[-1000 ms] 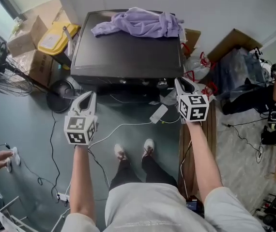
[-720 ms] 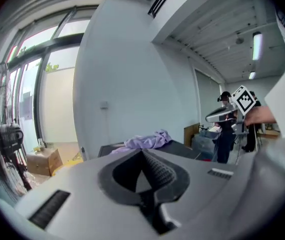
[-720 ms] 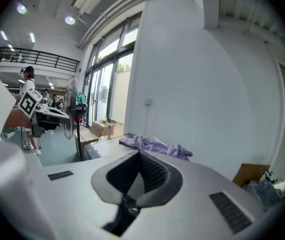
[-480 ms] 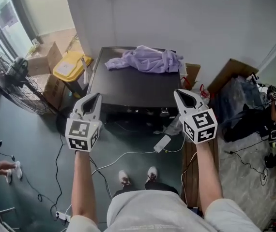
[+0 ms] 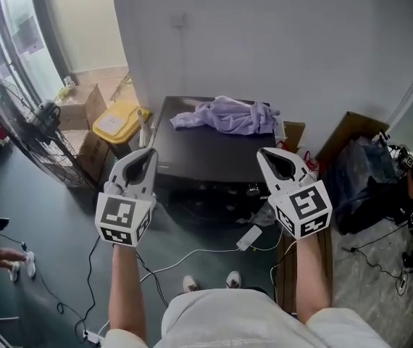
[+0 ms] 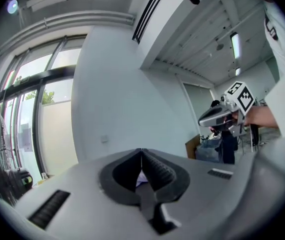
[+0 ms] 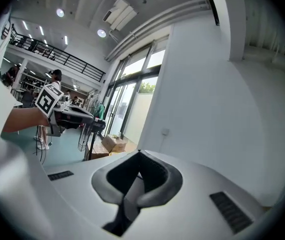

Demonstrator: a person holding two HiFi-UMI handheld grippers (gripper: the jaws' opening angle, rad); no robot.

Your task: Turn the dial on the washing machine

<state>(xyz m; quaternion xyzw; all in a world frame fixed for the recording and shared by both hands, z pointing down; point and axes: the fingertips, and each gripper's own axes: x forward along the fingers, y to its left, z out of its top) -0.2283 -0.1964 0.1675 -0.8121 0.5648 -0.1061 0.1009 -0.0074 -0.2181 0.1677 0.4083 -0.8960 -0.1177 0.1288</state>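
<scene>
Approach step, dial not reached yet: both grippers are held in the air, short of the machine. Left gripper (image 5: 143, 162) jaws are clenched tip to tip with nothing in them. Right gripper (image 5: 275, 164) is the same, clenched and empty. The washing machine (image 5: 206, 147) sits beyond and below both sets of jaws, roughly between them. It is boxy, with a dark, glossy, flat lid. A crumpled soft lilac cloth (image 5: 228, 114) lies on the lid's far part. The dial (image 5: 253, 189) is probably the small round knob on the front control strip, below and just inward of the right jaws, but it is too small to be sure. Next move, as I judge it: lower the right gripper, release its jaws to span the knob, clamp and twist. A hard, smooth knob could slip. A thin white cable (image 5: 192, 256) trails on the floor below the jaws.
</scene>
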